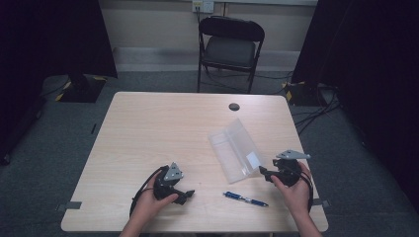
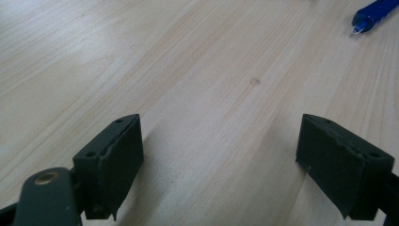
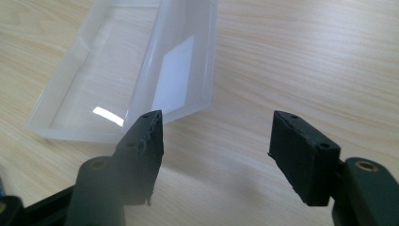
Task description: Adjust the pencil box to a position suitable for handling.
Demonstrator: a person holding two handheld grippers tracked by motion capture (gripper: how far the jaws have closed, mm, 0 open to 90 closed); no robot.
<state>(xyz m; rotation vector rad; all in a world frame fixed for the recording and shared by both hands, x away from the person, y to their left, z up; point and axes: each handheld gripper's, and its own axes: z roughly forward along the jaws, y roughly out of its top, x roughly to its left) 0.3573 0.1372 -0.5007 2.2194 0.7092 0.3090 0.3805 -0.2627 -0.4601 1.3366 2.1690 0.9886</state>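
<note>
A person's left hand [image 1: 157, 198] holds the left gripper [image 1: 184, 195] low over the light wooden table [image 1: 148, 128], jaws spread wide and empty. A blue pen [image 1: 245, 199] lies near the front edge between the grippers. Beyond it, right of centre, sits an open clear plastic case [image 1: 234, 149]. The right gripper [image 1: 264, 173] points at the case's near end, jaws spread, gripping nothing.

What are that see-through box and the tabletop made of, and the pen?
The box looks like thin frosted plastic: the table's grain shows through its walls and a light glints off it in the right gripper view. The table looks like pale wood or a wood-print laminate, matte, with straight printed-looking grain. The pen seems glossy blue plastic; its tip is too small to judge.
</note>
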